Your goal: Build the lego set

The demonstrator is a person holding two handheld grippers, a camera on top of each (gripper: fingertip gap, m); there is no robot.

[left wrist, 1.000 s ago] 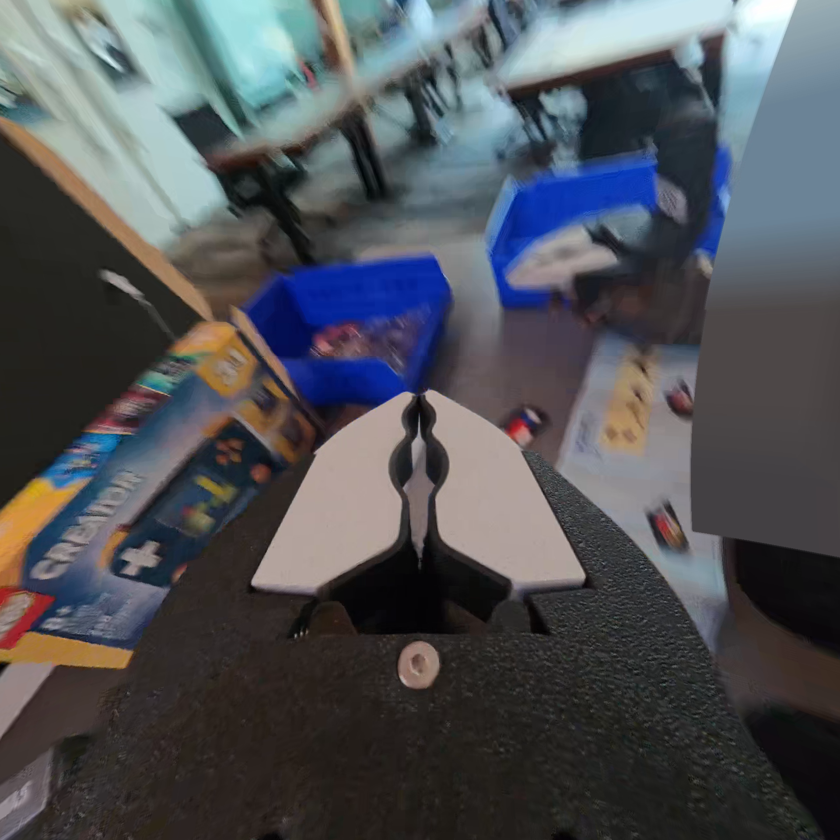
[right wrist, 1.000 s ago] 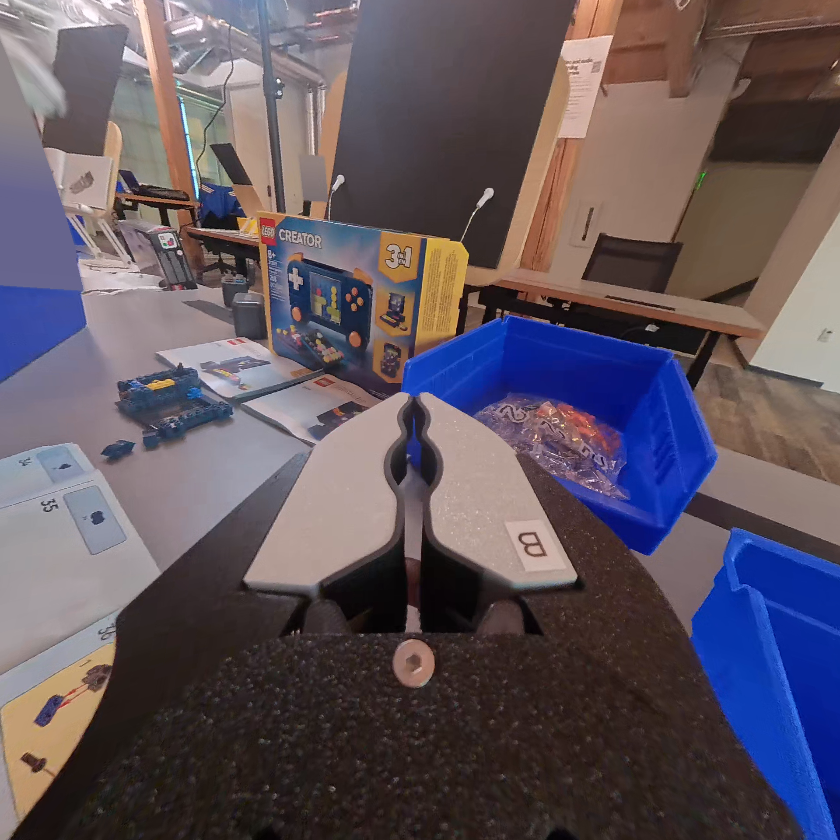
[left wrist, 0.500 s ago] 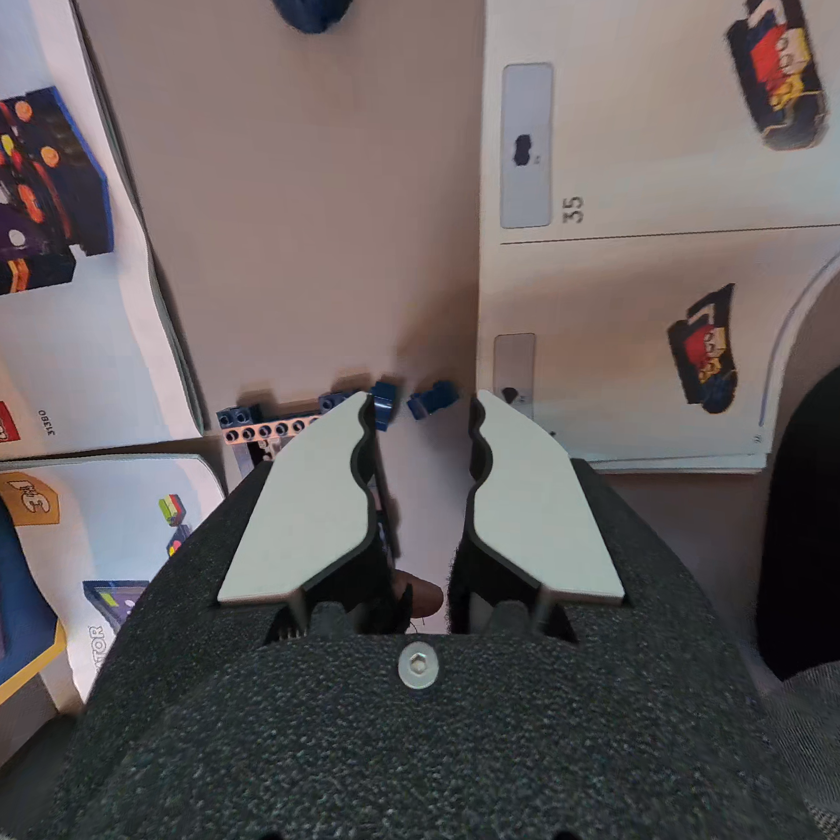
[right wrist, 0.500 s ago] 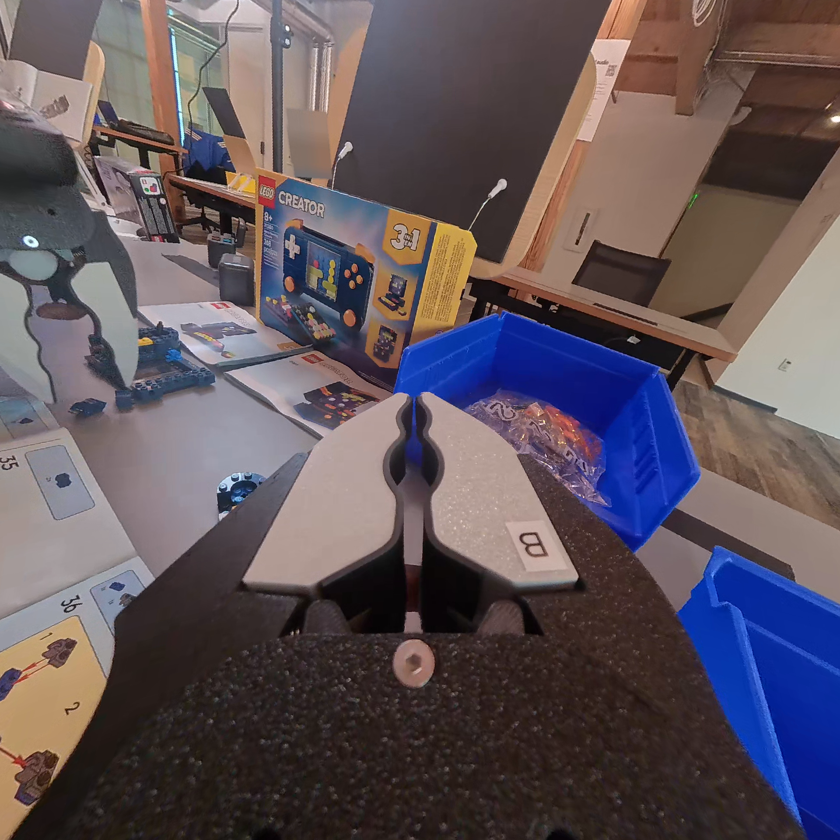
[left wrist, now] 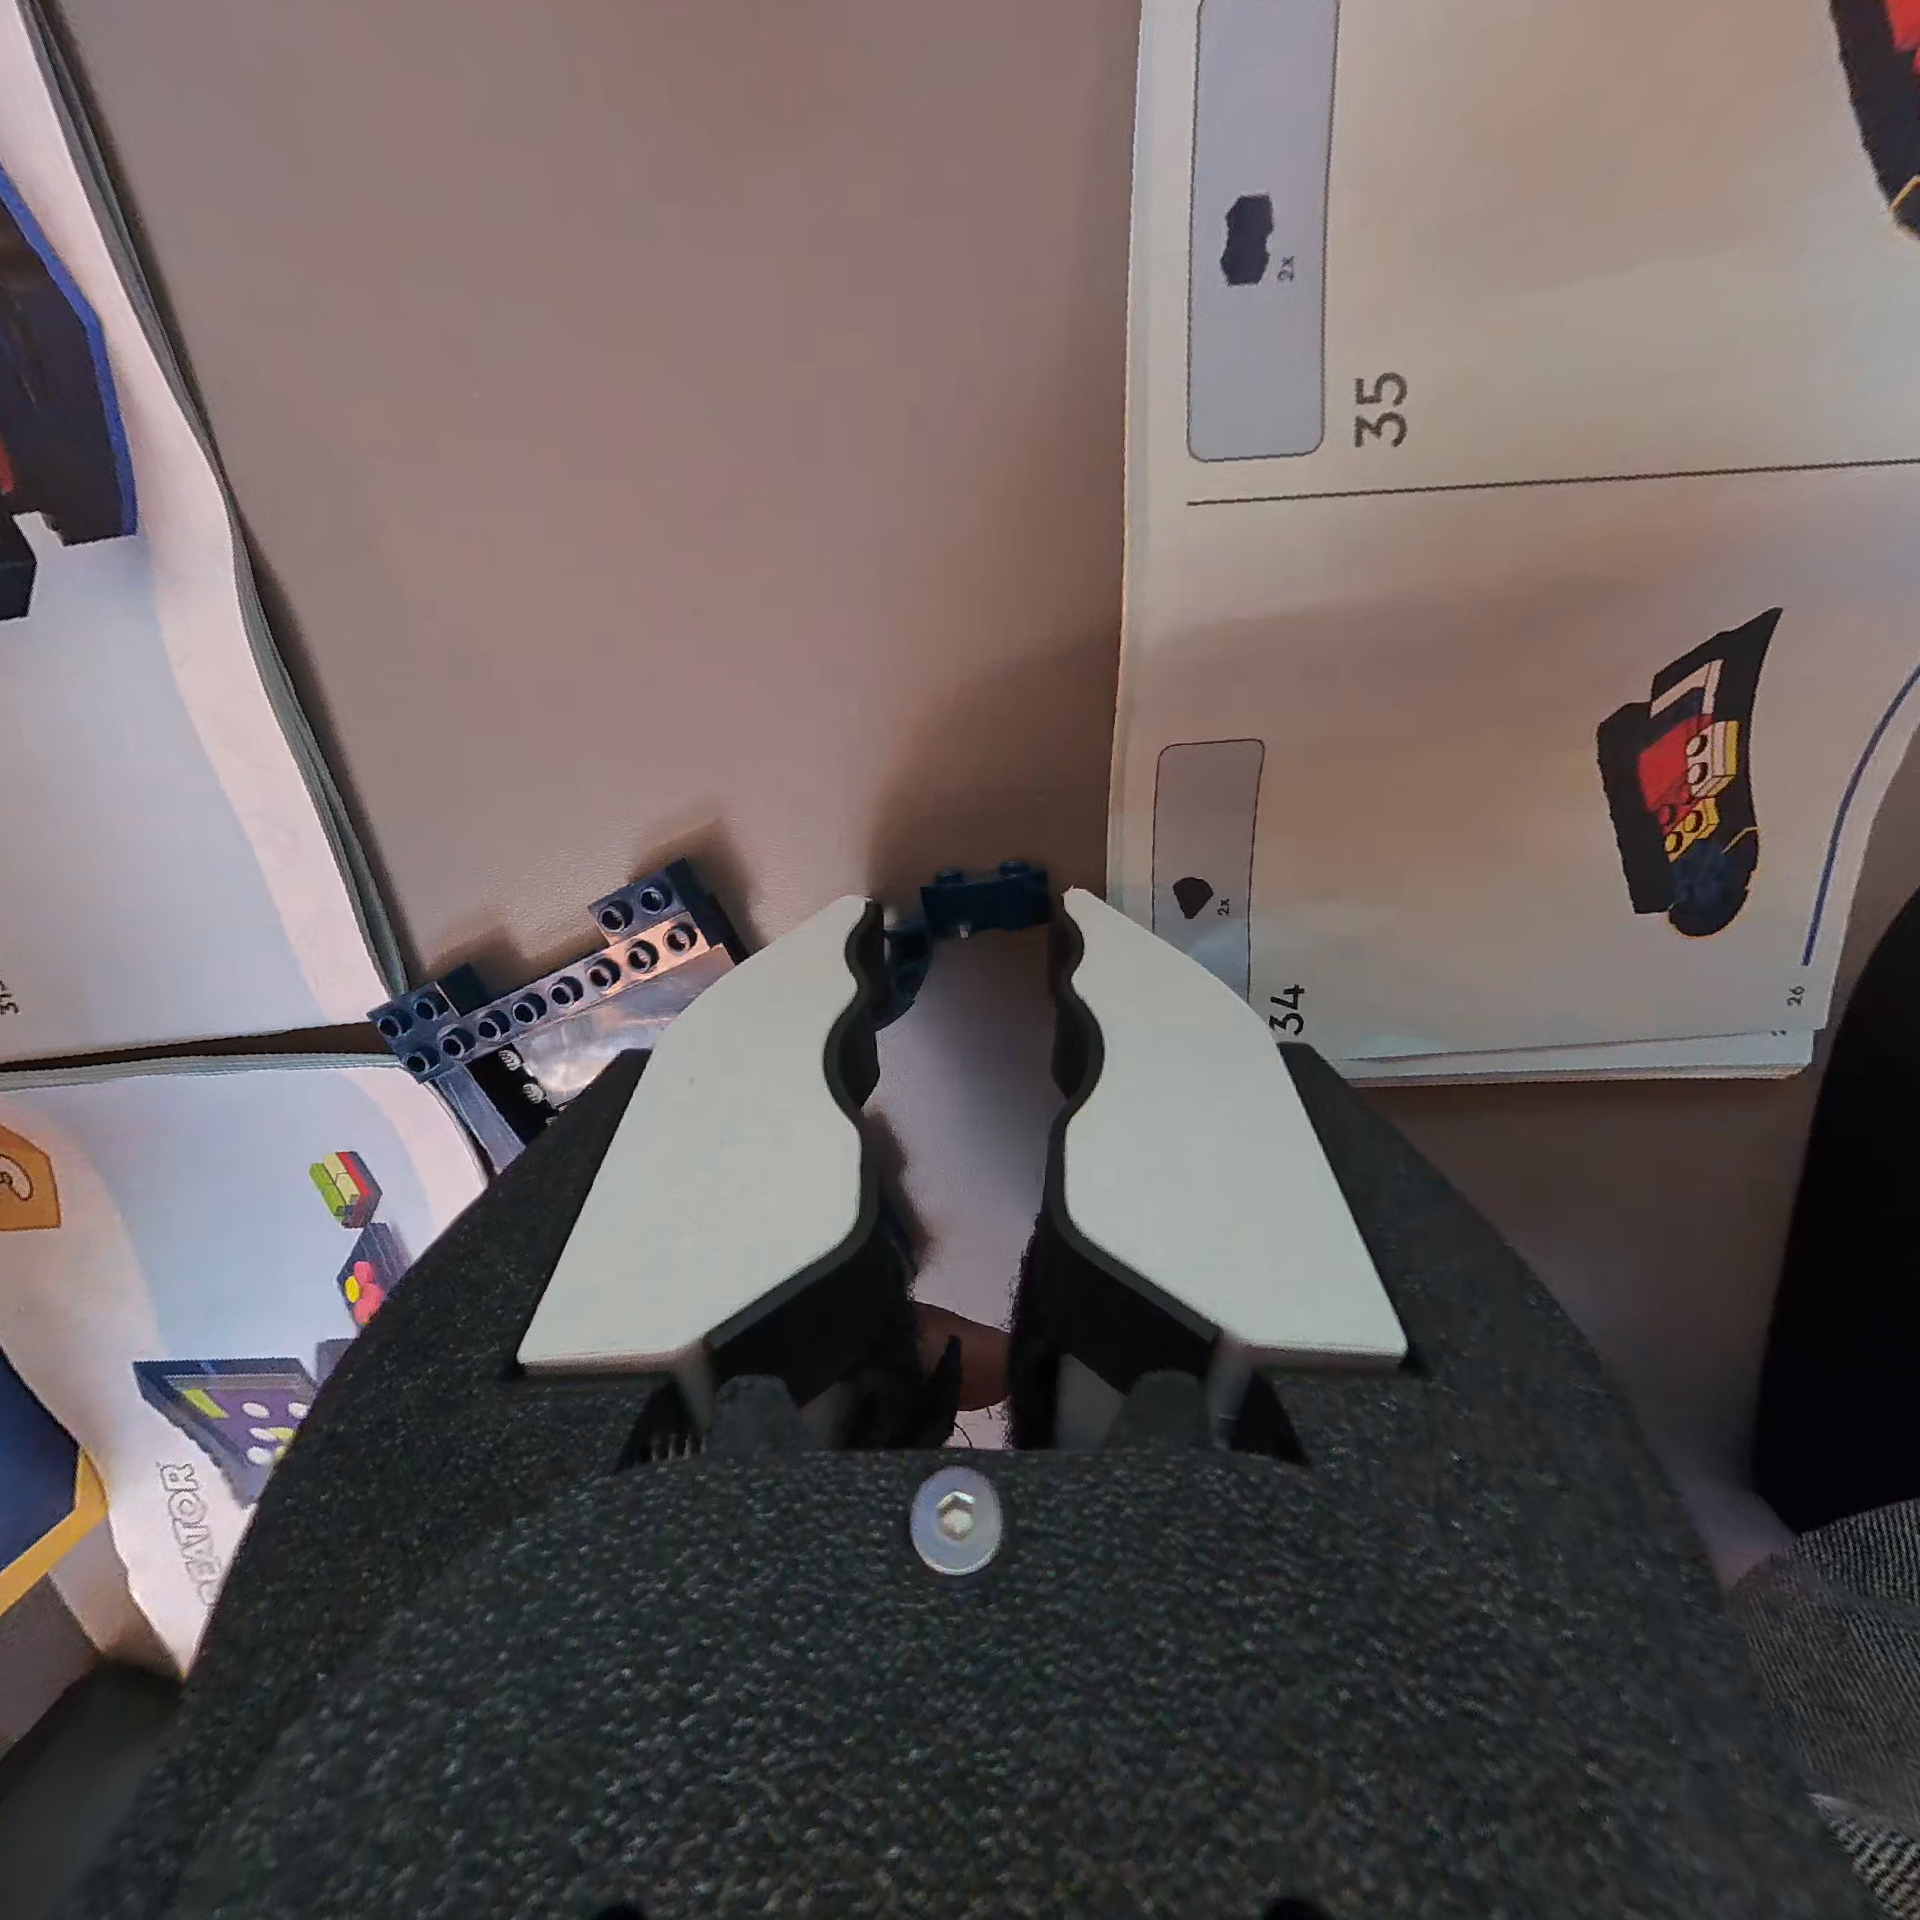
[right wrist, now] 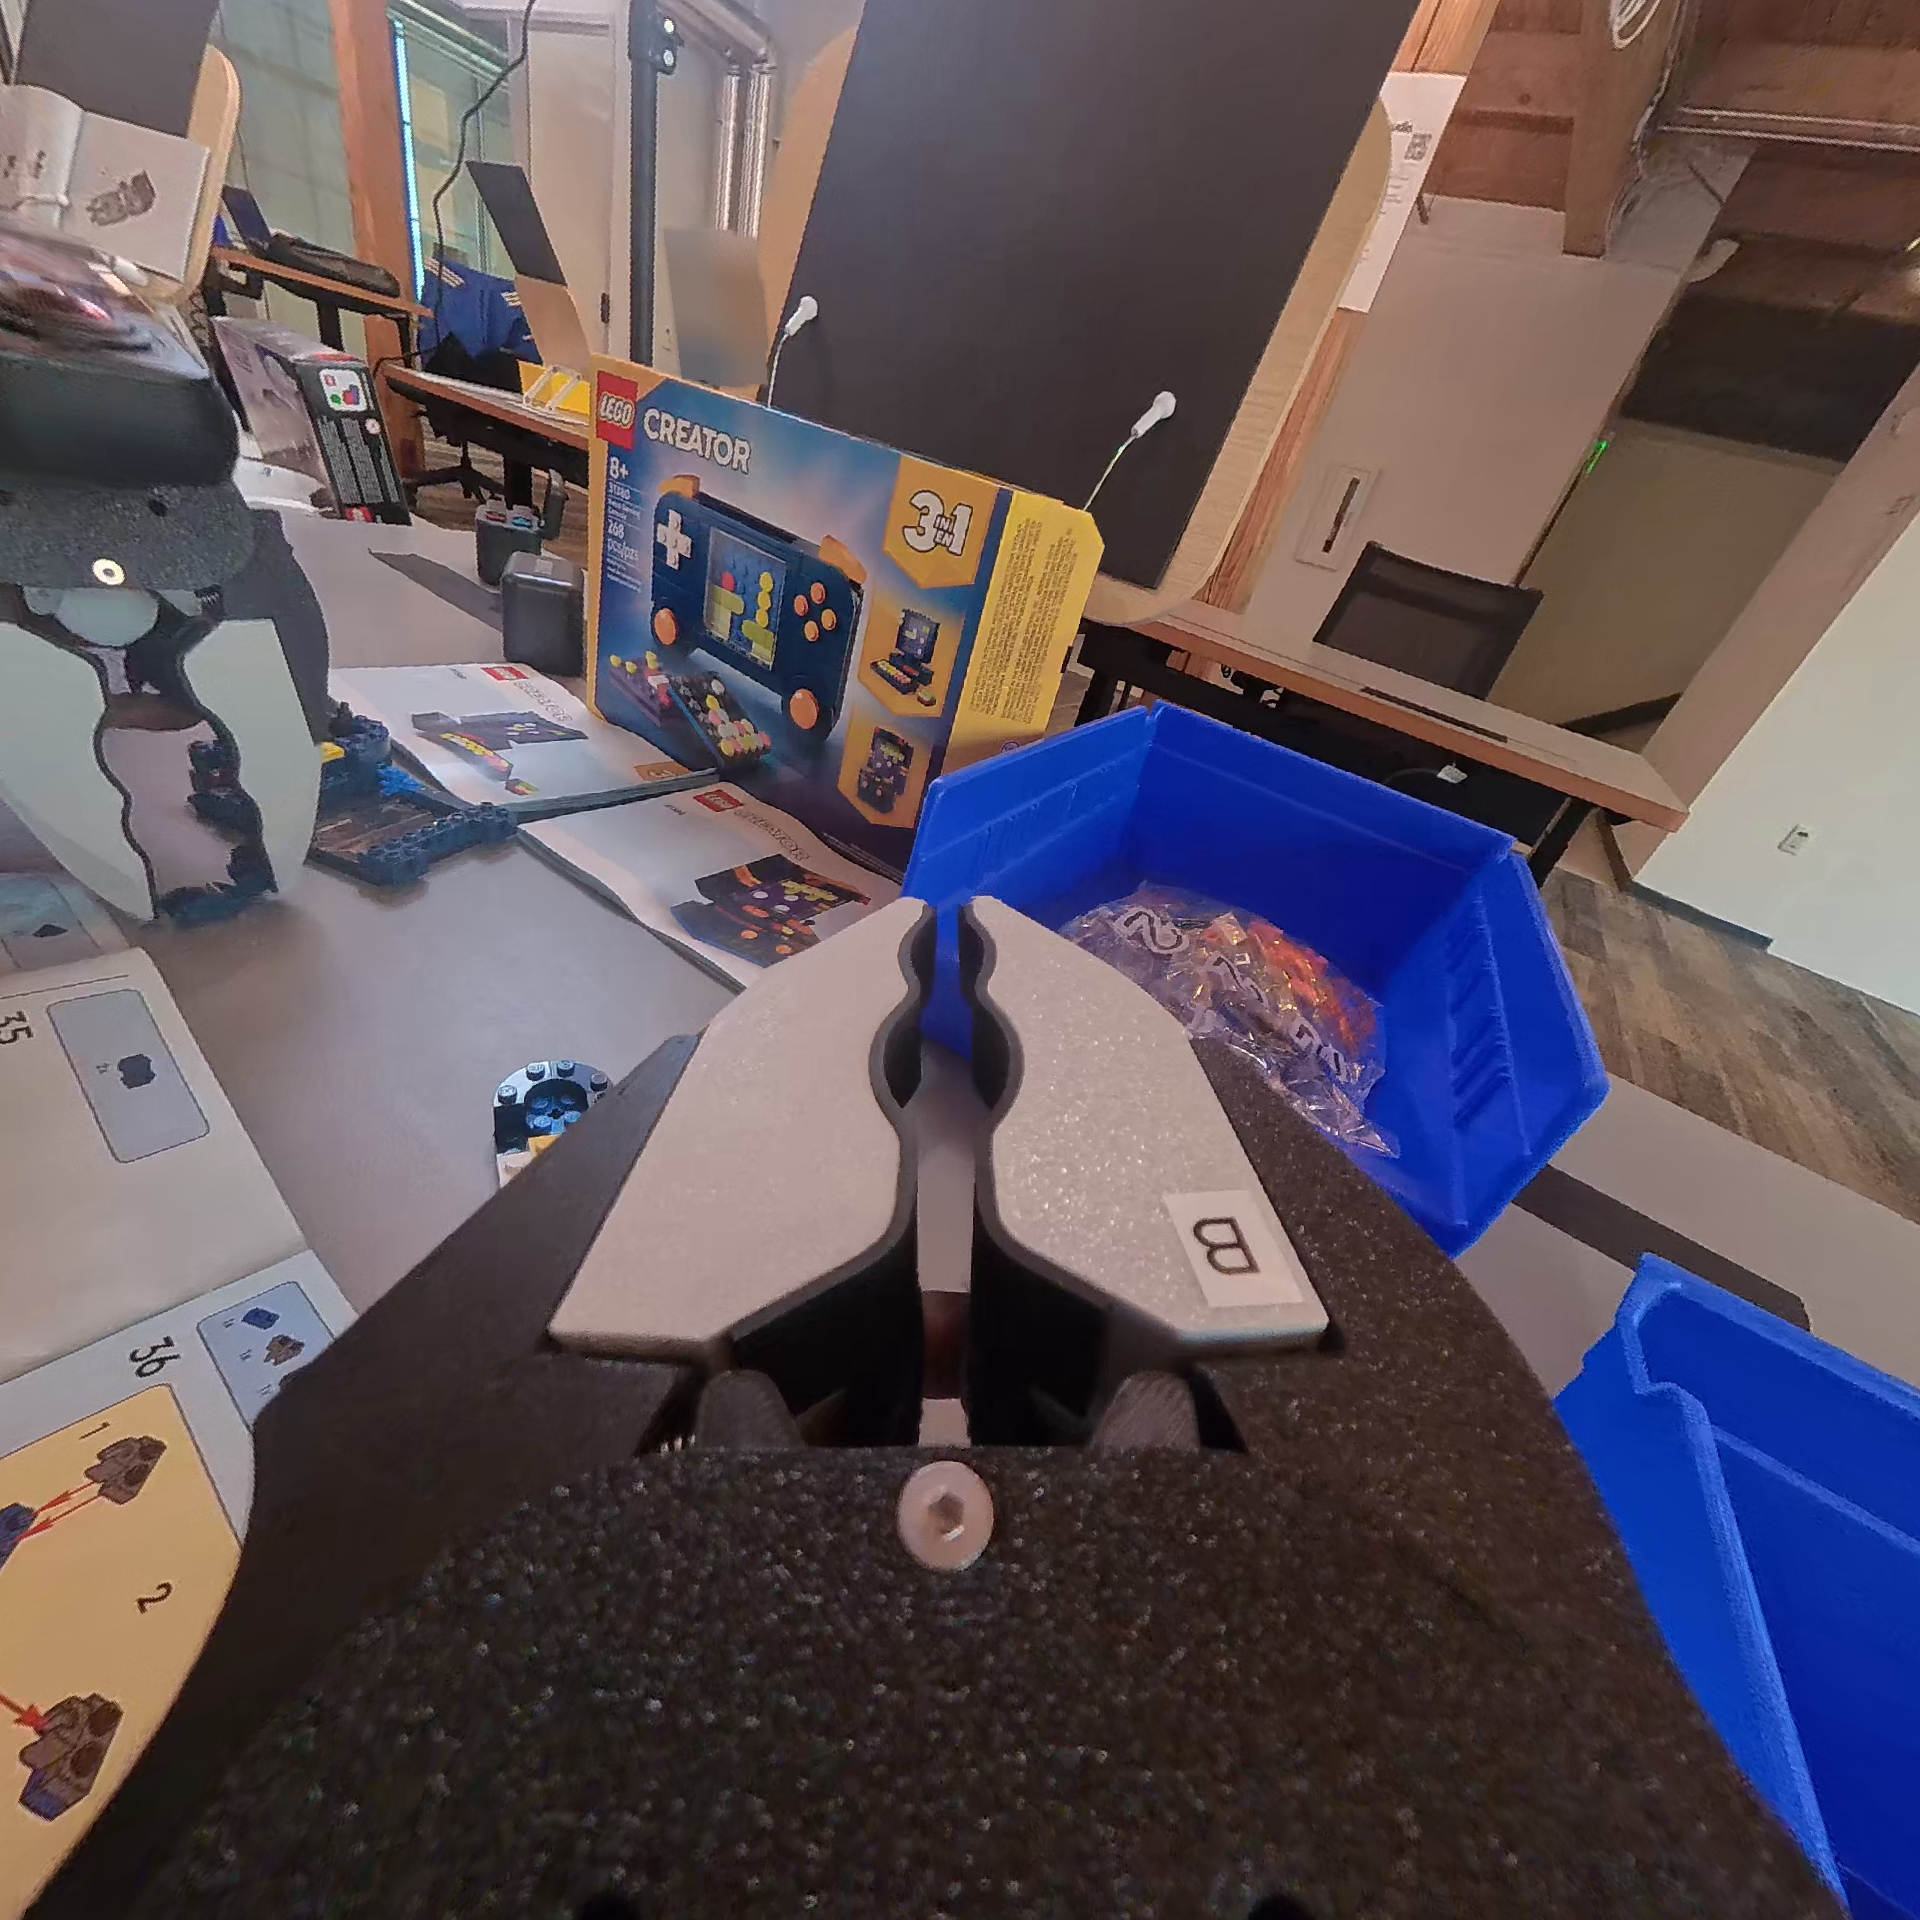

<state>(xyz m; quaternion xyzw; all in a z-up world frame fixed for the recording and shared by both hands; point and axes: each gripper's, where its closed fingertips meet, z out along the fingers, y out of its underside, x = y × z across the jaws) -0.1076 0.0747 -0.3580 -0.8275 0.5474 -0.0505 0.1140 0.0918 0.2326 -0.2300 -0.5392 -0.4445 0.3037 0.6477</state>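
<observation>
Taking the toy box [right wrist: 831,613] standing on the grey table [right wrist: 364,997] as the landmark: two closed booklets [right wrist: 665,862] lie flat in front of it, and a third booklet [left wrist: 1507,623], open at its building steps, lies nearer the cameras, to its left. Two blue bins show to the box's right: one [right wrist: 1299,831] just beside it, holding one clear bag of small parts [right wrist: 1247,987], and a second [right wrist: 1766,1558] at the near right edge of the view. Left of the box, the left gripper [left wrist: 966,914] points down at the table with its fingers spread, and one small dark blue brick [left wrist: 985,896] sits at the fingertips, between them; whether either pad presses on it cannot be told. Just beside that gripper, on the side toward the closed booklets, lies one dark blue partly built model [left wrist: 561,997] with rows of studs. The right gripper [right wrist: 945,914] hovers in front of the box with its fingers almost together, only a thin slit between them and nothing in it. One small round black studded piece [right wrist: 551,1101] rests on the table just left of that gripper.
</observation>
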